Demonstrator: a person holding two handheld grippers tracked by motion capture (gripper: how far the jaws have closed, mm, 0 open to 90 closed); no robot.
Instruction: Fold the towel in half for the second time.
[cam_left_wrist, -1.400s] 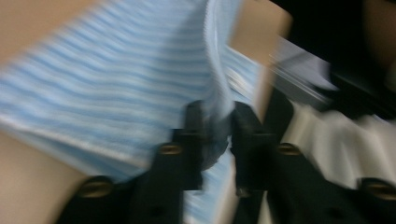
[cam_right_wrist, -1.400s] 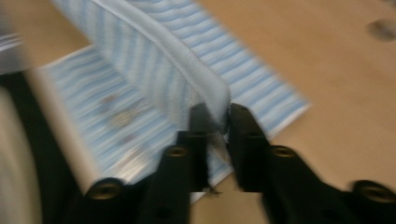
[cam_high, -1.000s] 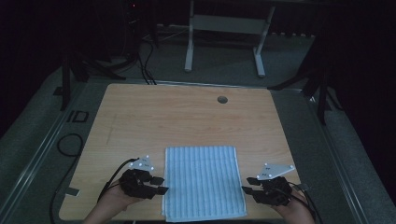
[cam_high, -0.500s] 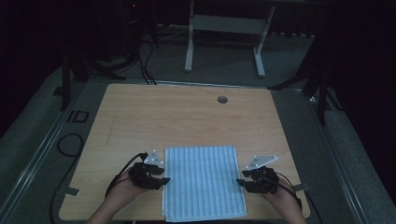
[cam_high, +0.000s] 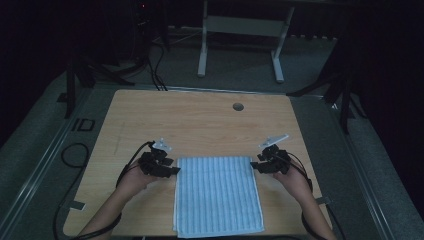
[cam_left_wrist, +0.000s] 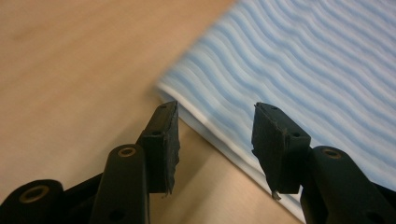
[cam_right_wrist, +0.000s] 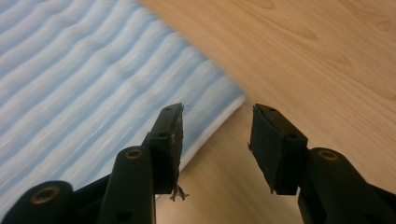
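High view: striped towel (cam_high: 218, 195) lies flat, long axis running near-to-far.

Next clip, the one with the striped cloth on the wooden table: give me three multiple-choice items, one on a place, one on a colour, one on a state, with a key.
1. Where does the blue-and-white striped cloth lie on the wooden table?
A. at the far edge by the round hole
B. at the near edge, between the two hands
C. hanging off the left side

2. What colours is the cloth?
A. red and black
B. plain green
C. light blue with white stripes

3. How do the jaws of the left gripper stand?
A. apart, with the cloth's edge between them, not pinched
B. shut on a cup
C. shut on nothing

Key: 1 B, the high view shows it between the left gripper and the right gripper; 2 C, both gripper views show the stripes; 3 A, the left gripper view shows a gap between the pads.
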